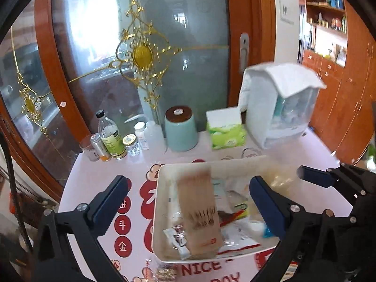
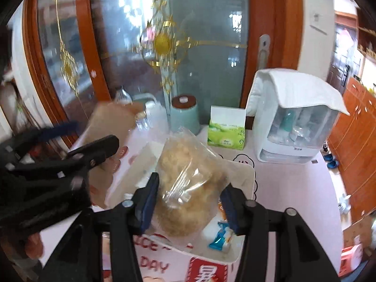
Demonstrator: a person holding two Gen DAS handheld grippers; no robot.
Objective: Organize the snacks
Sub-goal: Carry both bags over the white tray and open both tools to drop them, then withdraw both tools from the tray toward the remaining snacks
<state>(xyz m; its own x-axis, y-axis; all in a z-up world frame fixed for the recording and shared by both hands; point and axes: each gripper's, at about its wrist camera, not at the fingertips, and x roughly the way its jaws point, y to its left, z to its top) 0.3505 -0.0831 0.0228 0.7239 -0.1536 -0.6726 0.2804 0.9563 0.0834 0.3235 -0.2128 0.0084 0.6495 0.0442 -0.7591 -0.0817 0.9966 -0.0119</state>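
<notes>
A: Left wrist view first. What's the left gripper (image 1: 188, 195) doing?

B: Jaws spread wide, holding nothing. The white tray (image 1: 202, 164) sits just ahead and below, between the fingers. A tall brown packet (image 1: 199, 209) is over the tray's left half, blurred, long axis running away from the cam. Can't tell if it's resting or mid-drop. Other small wrappers underneath. The right gripper's tip pokes in at the far right edge.

A: And the right wrist view?

B: Right gripper (image 2: 190, 202) is pinching a clear bag of puffed snacks (image 2: 188, 188), pads on both sides of its lower half, bag's long axis pointing fwd and up, over the tray's (image 2: 246, 171) middle. A blue-white candy (image 2: 221, 237) lies in the tray just right of it.

A: So which hand's nearer the next job?

B: I'd judge the right: bag's already above the tray, so it prob. only needs lowering and letting go. Left is free, w/ the brown packet directly in front between its fingers.
</notes>
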